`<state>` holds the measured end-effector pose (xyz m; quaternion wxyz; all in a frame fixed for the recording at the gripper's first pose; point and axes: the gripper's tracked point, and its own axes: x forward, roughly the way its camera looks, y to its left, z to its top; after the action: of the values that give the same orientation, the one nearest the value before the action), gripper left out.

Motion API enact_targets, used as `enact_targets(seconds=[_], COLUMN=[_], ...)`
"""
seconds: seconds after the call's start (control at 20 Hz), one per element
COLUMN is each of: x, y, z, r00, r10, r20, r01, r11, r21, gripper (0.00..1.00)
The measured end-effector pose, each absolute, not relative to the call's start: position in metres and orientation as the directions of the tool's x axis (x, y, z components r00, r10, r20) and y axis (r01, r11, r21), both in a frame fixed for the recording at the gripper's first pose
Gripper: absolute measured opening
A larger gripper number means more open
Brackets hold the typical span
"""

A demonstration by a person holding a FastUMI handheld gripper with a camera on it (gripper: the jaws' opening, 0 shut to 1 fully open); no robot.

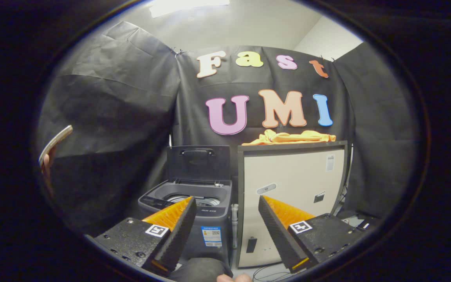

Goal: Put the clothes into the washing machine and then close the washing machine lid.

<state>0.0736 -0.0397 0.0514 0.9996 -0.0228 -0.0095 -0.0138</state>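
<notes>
Orange cloth (292, 137), the clothes of the task, lies crumpled on top of a pale cabinet (292, 184) right of centre in the frame. Its long axis runs left to right along the cabinet's dark top edge, and a fold rises near its left end. It is well beyond the fingers and higher than them, touched by neither.

Just left of the cabinet stands the grey washer (194, 203), lower than the cabinet top. Its lid (199, 162) is up, standing nearly upright at the back with the handle near its top edge, and the round drum opening shows below it. A label sits on the washer's front.

At the bottom of the frame the gripper (225, 205) is spread wide with nothing between its fingers. The left finger (178, 231) overlaps the washer's front right corner in the picture; the right finger (280, 231) overlaps the cabinet's lower front. Both tips point toward the gap where washer and cabinet meet.

At the left of the frame a hand (47, 164) holds a thin flat object (55, 143), tilted, before the black cloth wall (116, 109). Cables lie on the floor at the lower right.
</notes>
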Motion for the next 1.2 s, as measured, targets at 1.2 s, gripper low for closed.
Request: enact_targets(seconds=[1.2], x=[0.275], y=[-0.181], z=[0.185], r00=[0.969], r10=[-0.235], r20=[-0.075], r01=[0.224], r11=[0.965], r21=[-0.133], gripper=[0.97])
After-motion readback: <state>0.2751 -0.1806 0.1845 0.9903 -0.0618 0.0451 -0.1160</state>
